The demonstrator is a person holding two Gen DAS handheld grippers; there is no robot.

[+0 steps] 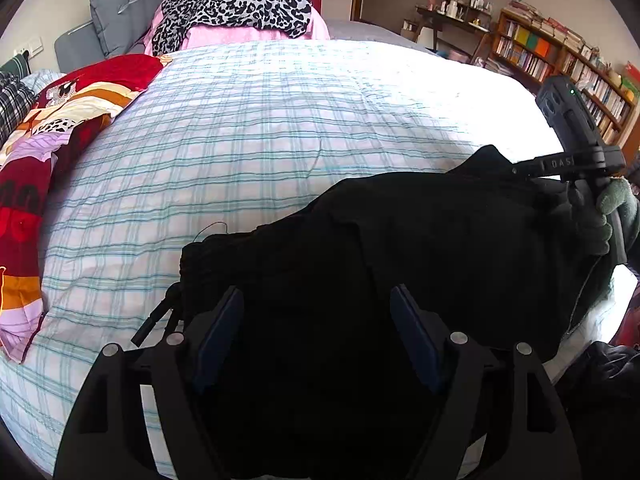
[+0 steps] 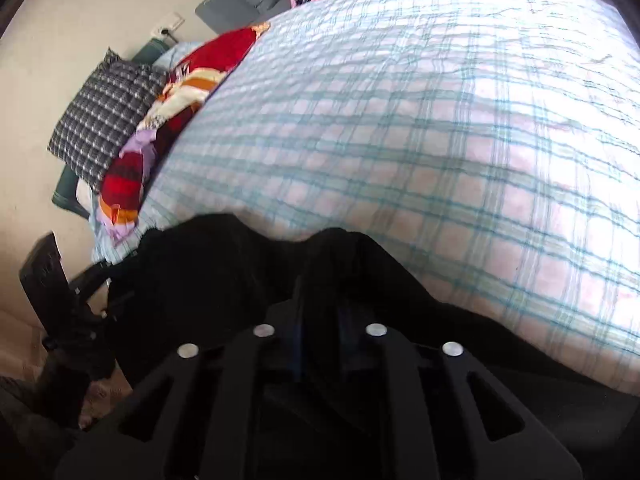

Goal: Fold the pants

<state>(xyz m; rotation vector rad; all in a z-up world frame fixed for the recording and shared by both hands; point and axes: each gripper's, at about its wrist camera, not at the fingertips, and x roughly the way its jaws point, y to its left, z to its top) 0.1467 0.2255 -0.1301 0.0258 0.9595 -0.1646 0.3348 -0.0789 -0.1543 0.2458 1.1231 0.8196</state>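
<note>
**Right gripper pinches pants, left hangs wide**

Right gripper (image 2: 320, 312) is clamped together on a raised fold of the black pants (image 1: 400, 240), which lie bunched at the near edge of the bed (image 1: 260, 120) on its checked cover. Left gripper (image 1: 316, 312) hovers over the waistband end, jaws well apart, pads clear of the cloth so far as the dark fabric lets me tell. The pants look soft, limp and light; they will sag and drag wherever unsupported, so a one-point hold bunches them. Best hold, I judge, is the ribbed waistband near its drawstring (image 1: 156, 316), where layers are thick and grip firmly.
</note>
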